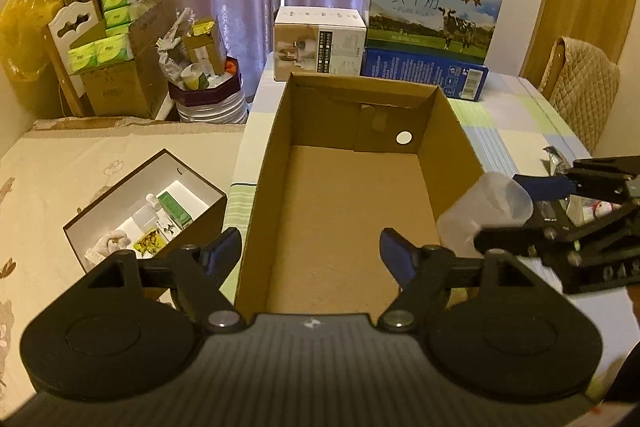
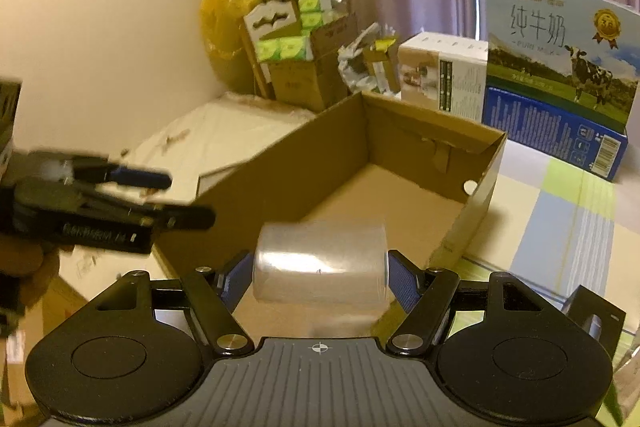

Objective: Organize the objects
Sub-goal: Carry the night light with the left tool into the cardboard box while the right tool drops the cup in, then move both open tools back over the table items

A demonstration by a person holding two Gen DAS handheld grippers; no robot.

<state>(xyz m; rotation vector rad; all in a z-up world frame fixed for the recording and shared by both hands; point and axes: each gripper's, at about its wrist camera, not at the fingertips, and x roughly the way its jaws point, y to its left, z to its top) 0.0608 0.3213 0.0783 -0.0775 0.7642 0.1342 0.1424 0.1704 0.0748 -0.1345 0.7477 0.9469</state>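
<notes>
While my left gripper hung over the near end of the open cardboard box, its blue-padded fingers stood wide apart with nothing between them, pointing down the length of the box toward its far wall. The box sat lengthwise on the checked tablecloth, and I could see only bare brown floor inside it.

My right gripper came in from the right side, level with the box's rim. In its own camera the two blue pads pressed against the flat ends of a clear plastic cup, which lay on its side between them, so that tool was clamped on the cup. From the left wrist view the same cup showed just outside the box's right wall, near the front corner, with the right gripper's black linkage behind it. In the right wrist view my left gripper appeared blurred at the left edge, above the near left corner of the box.

Past the far end of the box, a white carton and a blue milk carton stood on the table. Lower down on the left, a smaller open box of odds and ends rested on a cream cover.
</notes>
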